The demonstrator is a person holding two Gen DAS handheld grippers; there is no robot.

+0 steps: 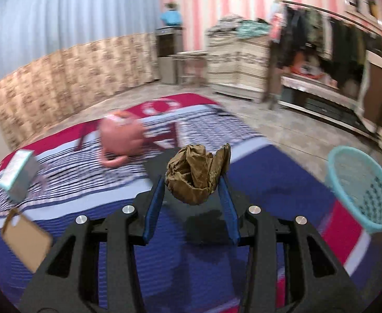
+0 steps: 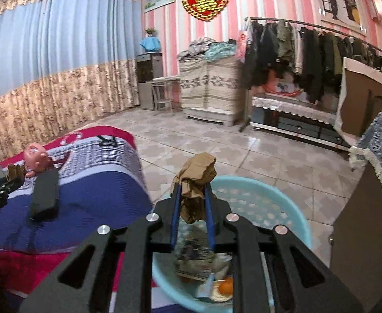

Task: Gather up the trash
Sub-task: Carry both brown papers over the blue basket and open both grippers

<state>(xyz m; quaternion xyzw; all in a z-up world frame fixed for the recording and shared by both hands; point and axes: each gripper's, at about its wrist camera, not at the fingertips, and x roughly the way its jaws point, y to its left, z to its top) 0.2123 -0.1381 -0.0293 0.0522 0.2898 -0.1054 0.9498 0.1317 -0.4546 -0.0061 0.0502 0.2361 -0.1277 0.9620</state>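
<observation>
My left gripper (image 1: 193, 182) is shut on a crumpled brown paper ball (image 1: 196, 173) and holds it above the blue and red bedspread (image 1: 269, 172). The light blue trash basket (image 1: 363, 187) stands to its right, off the bed's edge. My right gripper (image 2: 193, 195) is shut on another crumpled brown paper wad (image 2: 194, 180) and holds it directly over the basket (image 2: 264, 198), which holds several pieces of trash. The left gripper with its paper shows at the left edge of the right wrist view (image 2: 10, 176).
On the bed lie a pink piggy bank (image 1: 120, 138), a teal box (image 1: 17, 174), a brown cardboard piece (image 1: 26, 242) and a flat black object (image 2: 44, 195). A tiled floor (image 2: 217, 143), a clothes rack (image 2: 308, 47) and a cloth-draped cabinet (image 2: 373, 182) surround the basket.
</observation>
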